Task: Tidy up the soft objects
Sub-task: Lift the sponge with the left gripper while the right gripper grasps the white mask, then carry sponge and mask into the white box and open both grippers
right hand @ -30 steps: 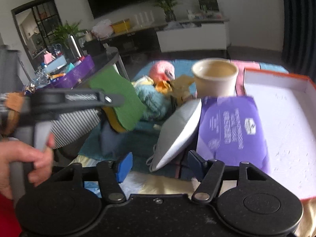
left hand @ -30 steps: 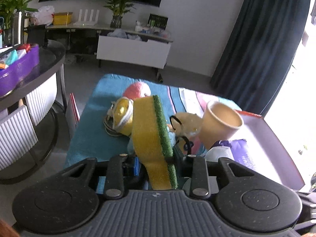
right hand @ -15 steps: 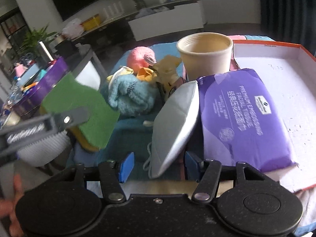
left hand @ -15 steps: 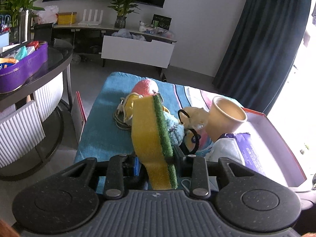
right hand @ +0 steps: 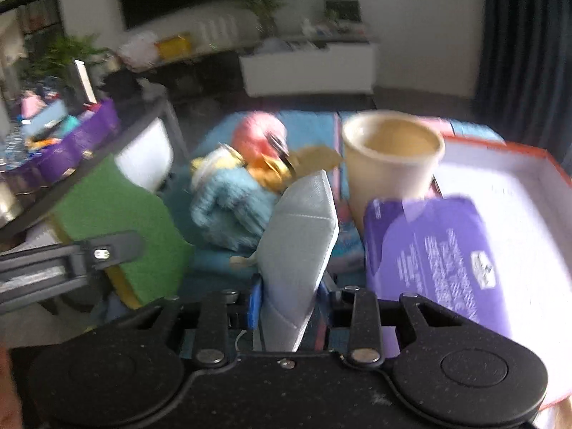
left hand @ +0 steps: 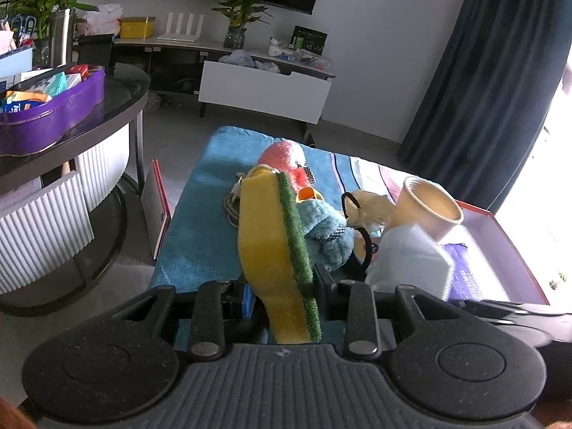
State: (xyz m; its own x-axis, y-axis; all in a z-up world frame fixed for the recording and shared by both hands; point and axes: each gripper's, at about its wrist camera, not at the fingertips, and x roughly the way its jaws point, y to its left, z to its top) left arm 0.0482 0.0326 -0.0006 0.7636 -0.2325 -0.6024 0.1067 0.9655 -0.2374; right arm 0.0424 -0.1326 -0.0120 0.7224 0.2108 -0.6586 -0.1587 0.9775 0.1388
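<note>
My left gripper [left hand: 284, 295] is shut on a yellow sponge with a green scrub side [left hand: 275, 250], held upright above the blue towel [left hand: 200, 236]. My right gripper [right hand: 291, 302] is shut on a grey face mask [right hand: 298, 243]; the mask also shows in the left wrist view [left hand: 411, 261]. The sponge shows in the right wrist view [right hand: 118, 214]. A light blue fluffy cloth [right hand: 228, 211], a pink plush toy [right hand: 259, 136] and a purple tissue pack [right hand: 439, 261] lie ahead. The pack rests in a white box with an orange rim [right hand: 529, 193].
A beige paper cup [right hand: 391, 162] stands between the soft pile and the box. A round dark table with a purple bin [left hand: 53, 114] stands at the left. A white TV cabinet [left hand: 264, 89] lines the far wall. A dark curtain [left hand: 475, 82] hangs at the right.
My right gripper has closed on the grey mask and lifted it. My left gripper has drawn back and upward with the sponge.
</note>
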